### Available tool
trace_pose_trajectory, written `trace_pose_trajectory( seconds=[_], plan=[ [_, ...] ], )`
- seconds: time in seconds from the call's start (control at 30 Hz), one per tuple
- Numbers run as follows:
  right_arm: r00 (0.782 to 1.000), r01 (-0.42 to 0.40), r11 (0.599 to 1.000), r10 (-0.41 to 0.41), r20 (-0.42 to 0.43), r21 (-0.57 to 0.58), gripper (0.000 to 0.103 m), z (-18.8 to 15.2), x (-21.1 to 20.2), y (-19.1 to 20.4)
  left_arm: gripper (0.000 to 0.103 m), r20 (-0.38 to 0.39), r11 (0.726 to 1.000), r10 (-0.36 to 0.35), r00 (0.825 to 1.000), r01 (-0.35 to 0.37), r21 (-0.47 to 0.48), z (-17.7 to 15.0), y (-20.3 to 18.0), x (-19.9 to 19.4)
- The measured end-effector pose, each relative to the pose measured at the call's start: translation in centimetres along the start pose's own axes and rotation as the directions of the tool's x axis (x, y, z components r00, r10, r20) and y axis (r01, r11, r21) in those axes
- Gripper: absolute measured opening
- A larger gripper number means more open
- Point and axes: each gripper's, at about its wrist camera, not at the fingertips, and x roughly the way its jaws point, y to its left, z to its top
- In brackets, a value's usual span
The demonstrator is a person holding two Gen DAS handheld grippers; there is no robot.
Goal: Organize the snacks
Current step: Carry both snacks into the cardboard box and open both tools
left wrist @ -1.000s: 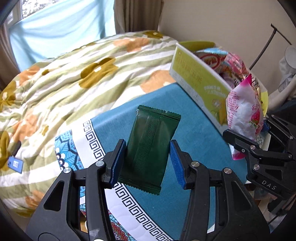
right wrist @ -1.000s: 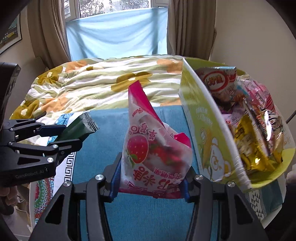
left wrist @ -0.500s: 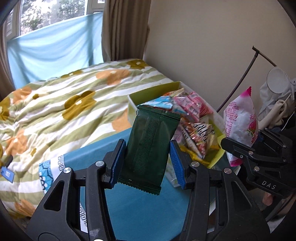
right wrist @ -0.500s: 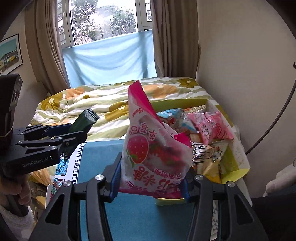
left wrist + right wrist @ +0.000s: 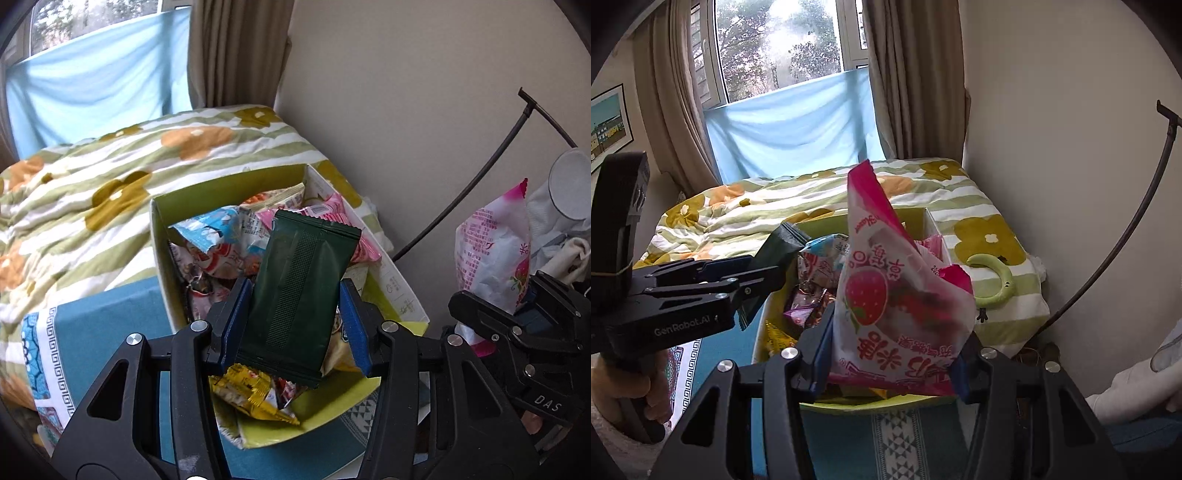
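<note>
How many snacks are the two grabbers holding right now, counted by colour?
dark green snack packet, in the left gripper: 1
pink strawberry snack bag, in the right gripper: 1
Total: 2

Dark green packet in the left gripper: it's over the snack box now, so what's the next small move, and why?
Probably lower the left gripper a little and open it. The dark green packet hangs clamped over the open yellow-green box, above the snacks piled inside, so it should drop in. The right gripper, clamped on the strawberry bag, can follow.
</note>
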Motion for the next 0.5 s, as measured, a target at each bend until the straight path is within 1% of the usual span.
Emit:
trace_pose_trajectory(
  seconds=[0.07, 0.13, 0.17, 0.2, 0.23, 0.27, 0.3, 0.37, 0.5],
  plan=[
    [1.0, -0.019, 1.0, 0.019, -0.01, -0.01, 0.048, 0.2, 0.5, -1.0, 0.045, -0.009, 0.999, 0.037, 0.999, -0.037, -0.013, 0.2, -0.6, 0.9],
    [0.999, -0.04, 0.999, 0.04, -0.02, -0.024, 0.048, 0.3, 1.0, -1.6, 0.049, -0.018, 0.997, 0.069, 0.997, -0.07, -0.025, 0.2, -0.7, 1.6],
    [0.998, -0.049, 0.998, 0.048, -0.026, -0.031, 0.048, 0.3, 1.3, -1.8, 0.066, -0.025, 0.996, 0.082, 0.996, -0.083, -0.034, 0.2, -0.5, 1.6],
    [0.998, -0.057, 0.998, 0.055, -0.032, -0.036, 0.048, 0.3, 1.6, -2.0, 0.093, -0.028, 0.995, 0.092, 0.995, -0.093, -0.043, 0.0, -0.5, 1.6],
    [0.997, -0.063, 0.997, 0.062, -0.038, -0.038, 0.048, 0.1, 1.8, -2.4, 0.102, -0.013, 0.994, 0.098, 0.995, -0.099, -0.05, -0.2, -0.3, 1.3],
    [0.997, -0.07, 0.997, 0.068, -0.045, -0.037, 0.048, 0.1, 2.0, -2.7, 0.103, 0.01, 0.993, 0.101, 0.995, -0.1, -0.055, -0.5, 0.0, 0.8],
    [0.996, -0.077, 0.996, 0.076, -0.049, -0.035, 0.048, 0.0, 2.2, -2.8, 0.103, 0.015, 0.993, 0.102, 0.995, -0.101, -0.056, -0.7, 0.1, 0.5],
    [0.995, -0.088, 0.996, 0.086, -0.051, -0.03, 0.048, -0.1, 2.4, -3.2, 0.103, -0.003, 0.99, 0.128, 0.992, -0.128, -0.058, -1.2, 0.6, 0.2],
    [0.992, -0.109, 0.994, 0.108, -0.066, -0.013, 0.048, -0.2, 2.7, -4.0, 0.103, -0.006, 0.982, 0.164, 0.986, -0.164, -0.09, -2.5, 1.5, -1.0]
  ],
)
